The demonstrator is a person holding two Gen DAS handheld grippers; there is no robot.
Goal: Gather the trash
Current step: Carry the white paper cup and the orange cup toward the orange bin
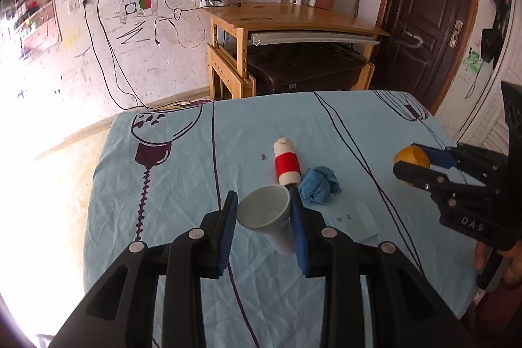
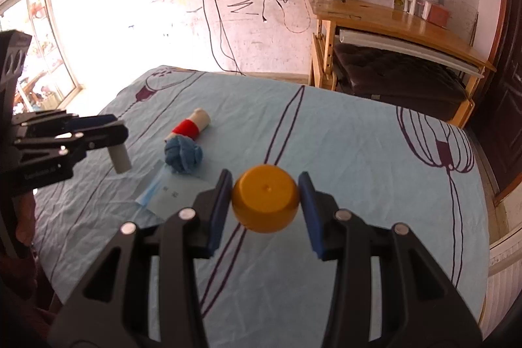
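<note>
Left gripper (image 1: 264, 217): fingers clamp a white paper cup (image 1: 266, 212), held above the blue-clothed counter (image 1: 163, 201). Centre, lying on the cloth: red-wound spool (image 1: 286, 163) touching a blue rag (image 1: 318, 186). Right gripper (image 2: 266, 204): fingers grip a yellow cap (image 2: 265, 203) aloft.

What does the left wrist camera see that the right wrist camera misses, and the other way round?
Only the left wrist view shows the open mouth of the white paper cup and the dark door. Only the right wrist view shows the bright window. Both show the yellow cap, red-wound spool, blue cloth ball and blue sheet.
</note>
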